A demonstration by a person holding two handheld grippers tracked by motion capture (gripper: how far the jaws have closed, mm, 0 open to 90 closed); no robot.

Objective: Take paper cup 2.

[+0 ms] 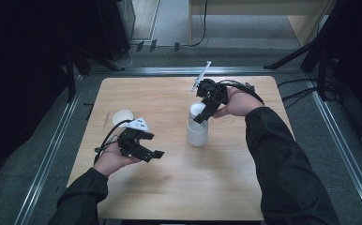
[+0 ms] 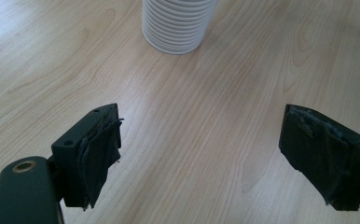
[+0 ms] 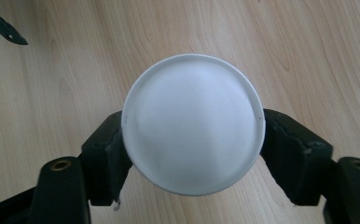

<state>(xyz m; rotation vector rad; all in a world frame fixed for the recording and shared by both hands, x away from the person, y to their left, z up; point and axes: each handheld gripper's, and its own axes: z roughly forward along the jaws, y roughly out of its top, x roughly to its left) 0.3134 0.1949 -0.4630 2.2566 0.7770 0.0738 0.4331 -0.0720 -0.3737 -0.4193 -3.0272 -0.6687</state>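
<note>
From the high view we see the right gripper [image 1: 201, 117] closed on the top of the stack of white cups [image 1: 198, 131] mid-table, while the left gripper [image 1: 152, 144] hangs open and empty near a single white cup [image 1: 122, 116]. The wooden table [image 1: 179, 187] stands on grey floor between metal rails [image 1: 48, 154].

In the left gripper view we find the jaws wide apart over bare wood, the ribbed stack [image 2: 178, 25] ahead.

In the right gripper view the jaws squeeze the top cup [image 3: 193, 123] at both sides. We judge that several nested cups may lift together, or the thin wall may buckle and slip.
</note>
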